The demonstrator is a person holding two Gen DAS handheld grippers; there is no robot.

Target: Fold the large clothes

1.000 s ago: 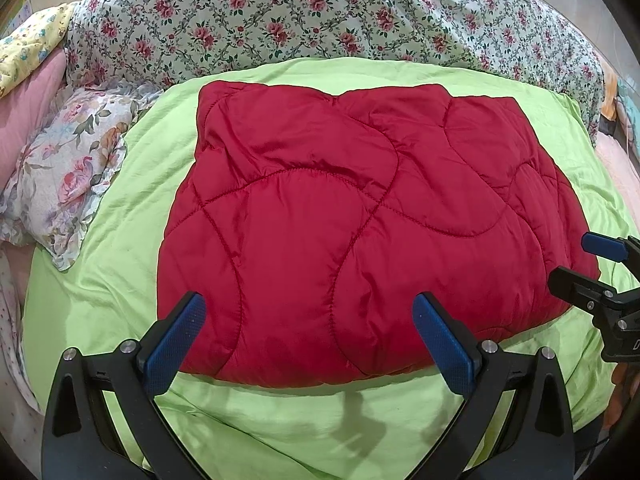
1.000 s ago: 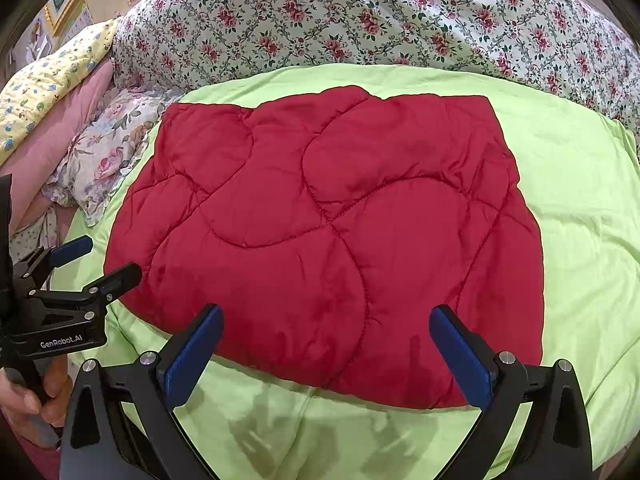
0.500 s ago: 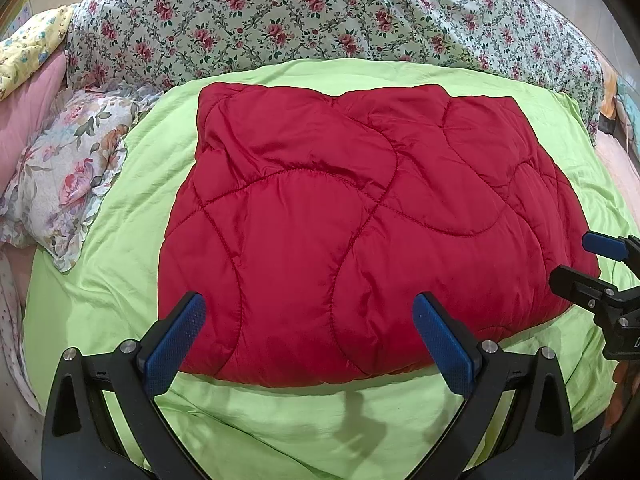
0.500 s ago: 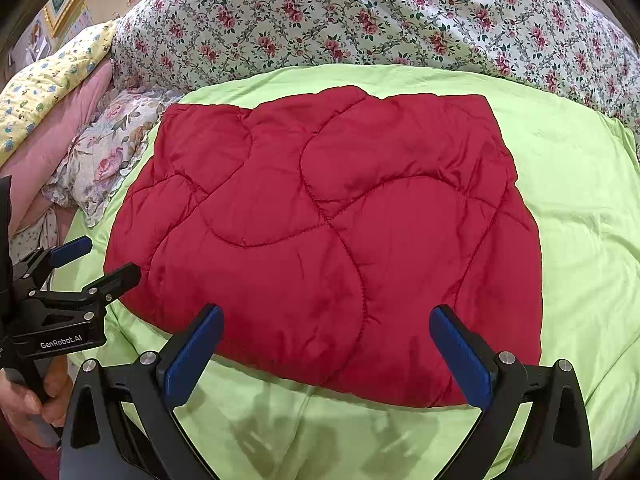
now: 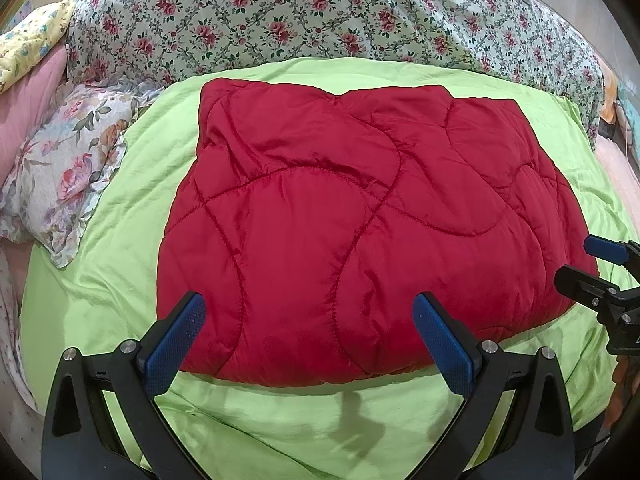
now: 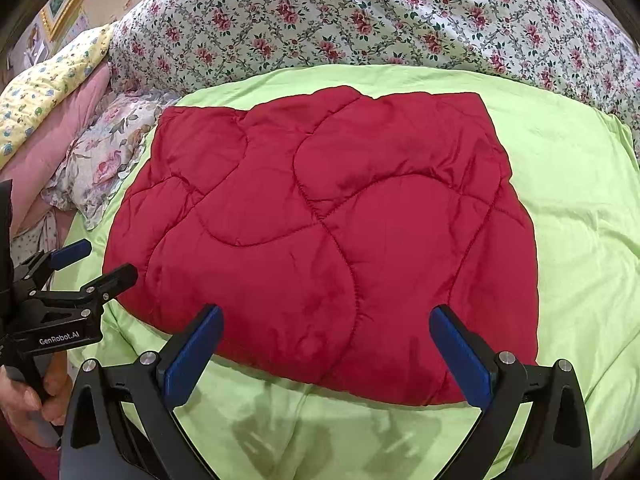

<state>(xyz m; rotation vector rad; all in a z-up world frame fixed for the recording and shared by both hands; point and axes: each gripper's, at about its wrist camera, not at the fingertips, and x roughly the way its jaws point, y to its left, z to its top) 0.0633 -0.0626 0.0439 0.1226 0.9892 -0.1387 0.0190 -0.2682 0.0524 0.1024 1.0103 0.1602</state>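
Note:
A red quilted padded garment (image 5: 360, 220) lies folded into a rough rectangle on the green bedsheet (image 5: 100, 280); in the right wrist view the same red garment (image 6: 328, 240) fills the middle. My left gripper (image 5: 308, 320) hovers open above its near edge, nothing between the blue pads. My right gripper (image 6: 326, 328) is also open over the near edge, empty. The right gripper (image 5: 588, 264) shows at the right rim of the left wrist view, and the left gripper (image 6: 92, 262) shows at the left of the right wrist view, held by a hand (image 6: 36, 396).
A floral duvet (image 5: 320, 20) is heaped along the far side of the bed. A flowered pillow (image 5: 64, 168) lies at the left, with pink bedding (image 5: 28, 100) and a yellow pillow (image 6: 44, 80) behind it. Green sheet (image 6: 580, 220) lies bare to the garment's right.

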